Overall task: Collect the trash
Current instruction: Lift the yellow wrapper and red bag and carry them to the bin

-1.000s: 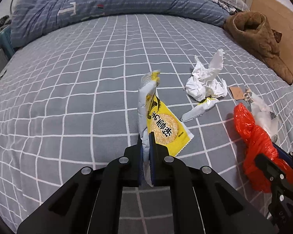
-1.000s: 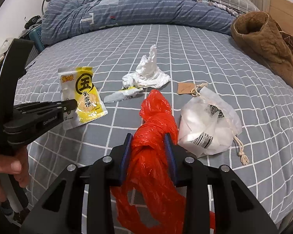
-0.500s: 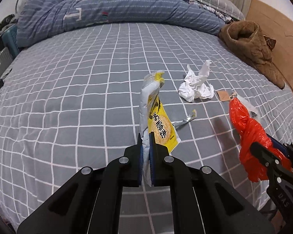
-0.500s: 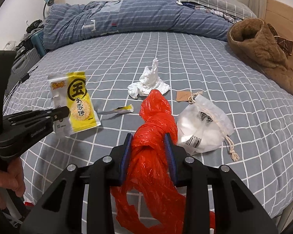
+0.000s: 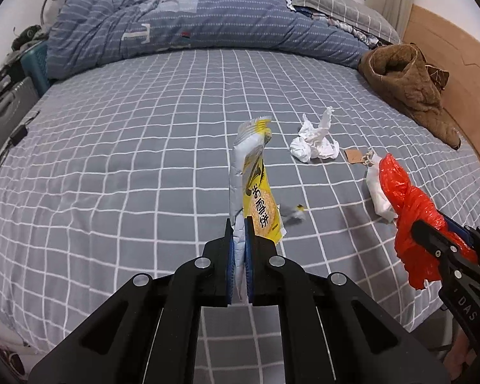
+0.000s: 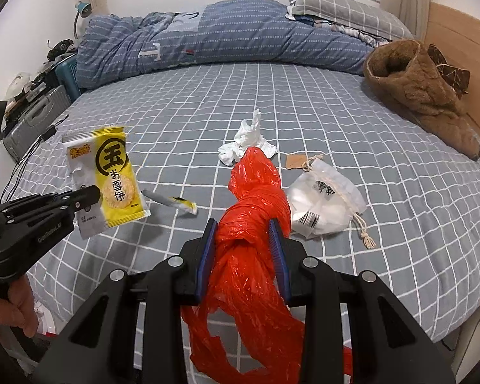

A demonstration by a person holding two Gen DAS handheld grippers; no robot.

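My left gripper point(image 5: 239, 228) is shut on a yellow and white snack wrapper point(image 5: 256, 192) and holds it upright above the bed; both also show in the right wrist view, the gripper point(image 6: 91, 196) and the wrapper point(image 6: 112, 176). My right gripper point(image 6: 244, 230) is shut on a crumpled red plastic bag point(image 6: 256, 224), also seen in the left wrist view point(image 5: 409, 201). On the grey checked bed point(image 5: 112, 160) lie a crumpled white tissue point(image 6: 249, 140), a small torn wrapper piece point(image 6: 176, 201) and a white drawstring pouch point(image 6: 323, 201) with a brown tag point(image 6: 296, 160).
A rolled blue duvet point(image 6: 224, 35) and pillows lie along the far side of the bed. A brown fleece garment point(image 6: 416, 89) sits at the right by the wooden headboard point(image 6: 464, 48). A grey suitcase point(image 6: 32, 121) and clutter stand off the left edge.
Both grippers have pulled back and up from the bed with the wrapper and the red bag in them. The trash on the bed looks farther away.
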